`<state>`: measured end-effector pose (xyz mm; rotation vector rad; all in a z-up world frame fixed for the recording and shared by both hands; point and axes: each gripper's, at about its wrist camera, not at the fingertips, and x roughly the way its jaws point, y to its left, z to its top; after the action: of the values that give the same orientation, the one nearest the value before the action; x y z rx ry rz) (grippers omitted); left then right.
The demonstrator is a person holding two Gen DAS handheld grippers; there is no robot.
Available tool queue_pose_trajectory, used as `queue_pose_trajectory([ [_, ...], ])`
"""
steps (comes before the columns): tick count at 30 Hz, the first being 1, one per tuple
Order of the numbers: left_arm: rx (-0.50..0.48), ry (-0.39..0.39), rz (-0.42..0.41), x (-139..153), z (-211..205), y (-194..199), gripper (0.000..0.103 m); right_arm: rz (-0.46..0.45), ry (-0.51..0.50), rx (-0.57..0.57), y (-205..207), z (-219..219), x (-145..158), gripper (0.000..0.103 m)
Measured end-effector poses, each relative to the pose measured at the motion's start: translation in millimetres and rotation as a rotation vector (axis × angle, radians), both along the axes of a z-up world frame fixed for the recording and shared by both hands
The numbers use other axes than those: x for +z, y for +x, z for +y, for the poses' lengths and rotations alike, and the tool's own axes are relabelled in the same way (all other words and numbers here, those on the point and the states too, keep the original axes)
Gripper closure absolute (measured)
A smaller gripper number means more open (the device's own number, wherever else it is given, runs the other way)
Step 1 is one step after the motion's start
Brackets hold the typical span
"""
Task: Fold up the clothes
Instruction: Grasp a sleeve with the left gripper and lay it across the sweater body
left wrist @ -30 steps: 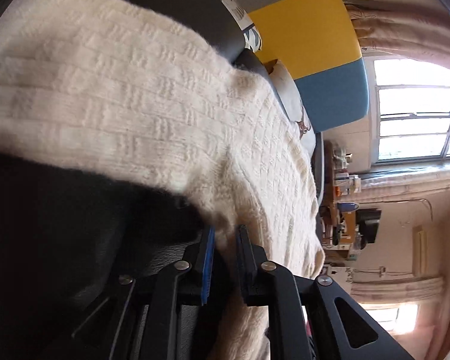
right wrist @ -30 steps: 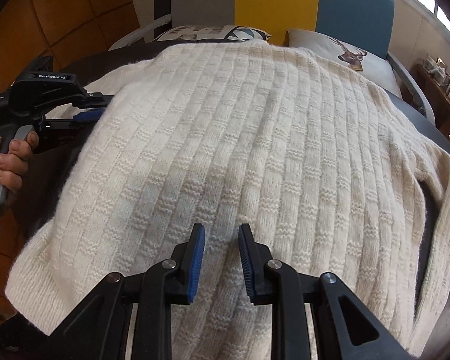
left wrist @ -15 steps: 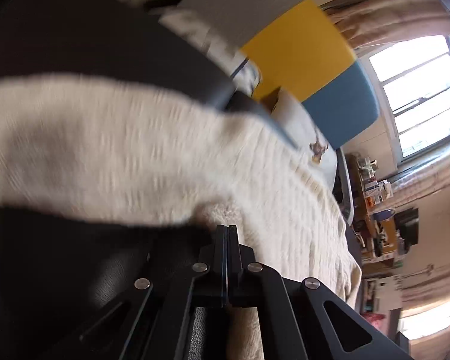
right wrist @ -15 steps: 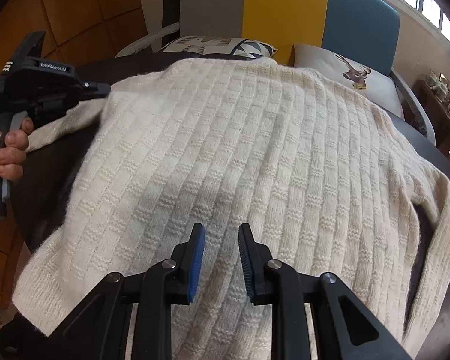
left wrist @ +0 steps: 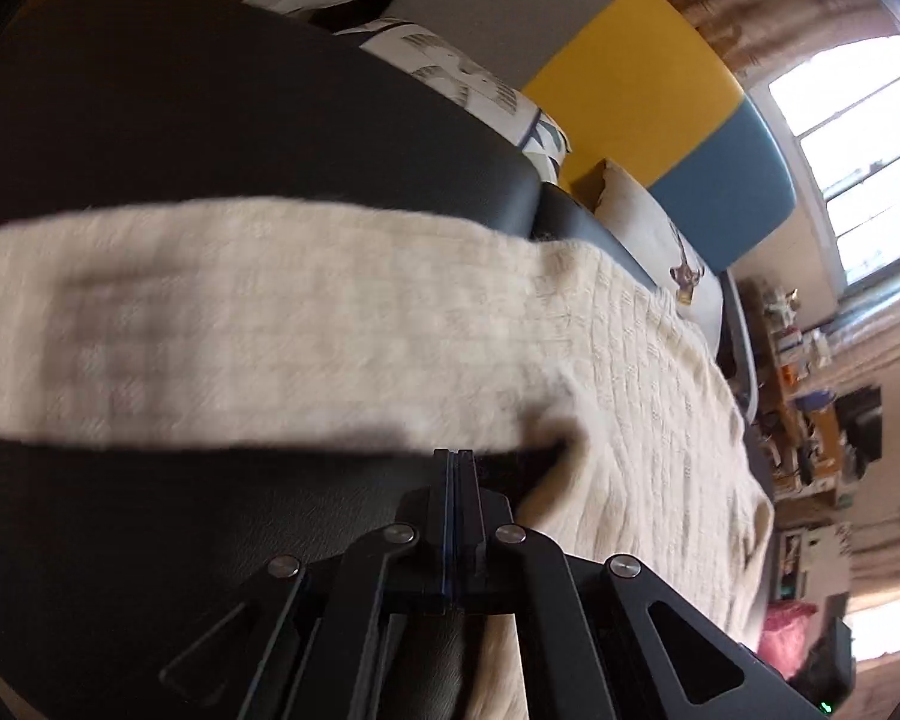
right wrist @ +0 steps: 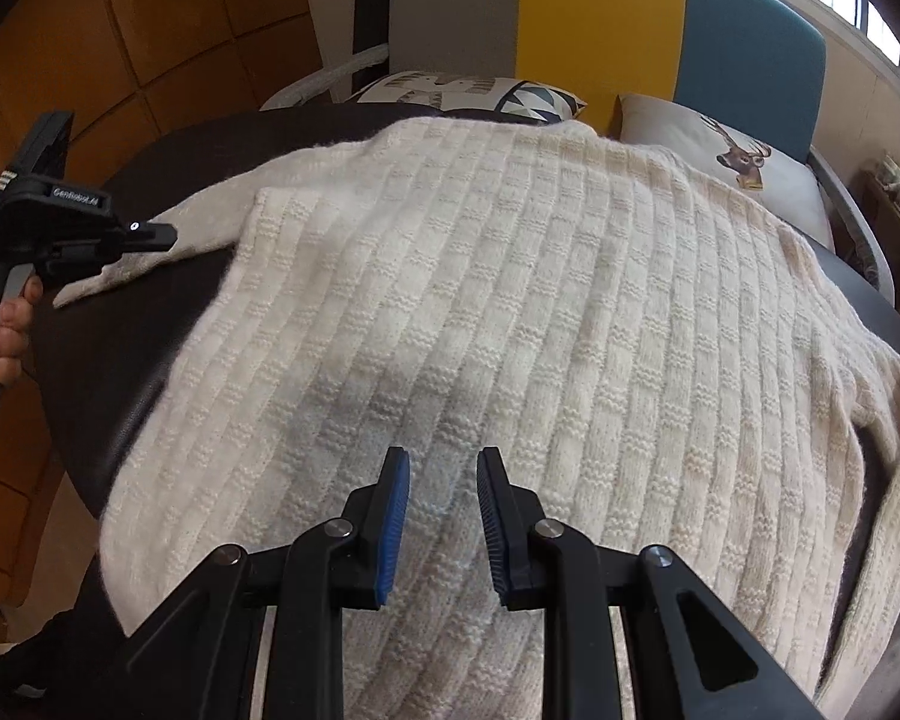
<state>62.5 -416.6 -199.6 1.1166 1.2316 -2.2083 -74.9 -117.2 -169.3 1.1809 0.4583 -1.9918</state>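
Note:
A cream knitted sweater (right wrist: 510,300) lies spread over a black round table (right wrist: 120,396). Its left sleeve (right wrist: 132,264) stretches out sideways to the left. My left gripper (right wrist: 171,235), held by a hand (right wrist: 6,336), sits at that sleeve near the armpit. In the left wrist view the left gripper (left wrist: 456,453) has its jaws pressed together at the lower edge of the blurred sleeve (left wrist: 240,312), pinching only a thin bit of knit. My right gripper (right wrist: 442,462) hovers over the sweater's near hem, slightly open with nothing between its pads. The right sleeve (right wrist: 894,480) lies folded along the body.
Behind the table stands a sofa with a grey, yellow and blue back (right wrist: 594,30). On it are a patterned cushion (right wrist: 468,90) and a deer cushion (right wrist: 732,150). A cluttered shelf (left wrist: 810,420) stands at the right. An orange panelled wall (right wrist: 150,30) is at the left.
My left gripper shut at the armpit of the sweater, then moved outward and up, and the left sleeve swung out sideways from the body. The right gripper stayed over the hem.

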Motion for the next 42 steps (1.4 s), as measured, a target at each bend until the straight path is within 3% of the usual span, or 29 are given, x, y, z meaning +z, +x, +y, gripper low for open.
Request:
queue_pose_trajectory([
  [3, 0.108, 0.023, 0.021, 5.0, -19.4, 54.8, 0.103, -0.007, -0.030, 0.035, 4.9, -12.5, 3.5, 0.080],
  [9, 0.394, -0.131, -0.040, 30.3, -96.9, 185.5, 0.103, 0.004, -0.021, 0.112, 8.1, -59.5, 2.4, 0.080],
  [12, 0.448, -0.172, -0.069, 37.3, -126.6, 215.6, 0.102, 0.028, -0.047, 0.130, -5.7, -90.2, 16.1, 0.080],
  [15, 0.398, -0.229, -0.087, 38.2, -134.9, 205.9, 0.102, 0.055, -0.080, 0.138, -23.9, -121.3, 33.3, 0.080],
  [18, 0.320, -0.236, -0.117, 21.4, -133.7, 168.4, 0.102, 0.044, -0.106, 0.151, -49.9, -151.9, 43.2, 0.080],
  [21, 0.267, -0.234, -0.153, 2.0, -133.0, 131.9, 0.102, 0.026, -0.053, 0.165, -75.9, -182.8, 34.2, 0.080],
  [24, 0.232, -0.242, -0.202, -16.2, -134.7, 103.5, 0.102, -0.009, 0.051, 0.128, -106.0, -202.6, 6.7, 0.080],
  [28, 0.221, -0.254, -0.247, -28.3, -146.2, 90.7, 0.102, -0.047, 0.135, 0.092, -134.0, -220.6, -28.9, 0.080],
  [37, 0.264, -0.289, -0.301, -26.8, -186.0, 64.9, 0.101, -0.028, 0.099, 0.017, -152.6, -252.9, -34.1, 0.080],
  [42, 0.247, -0.331, -0.358, -21.7, -193.8, 46.7, 0.101, -0.045, 0.111, 0.031, -149.9, -254.6, -19.2, 0.080],
])
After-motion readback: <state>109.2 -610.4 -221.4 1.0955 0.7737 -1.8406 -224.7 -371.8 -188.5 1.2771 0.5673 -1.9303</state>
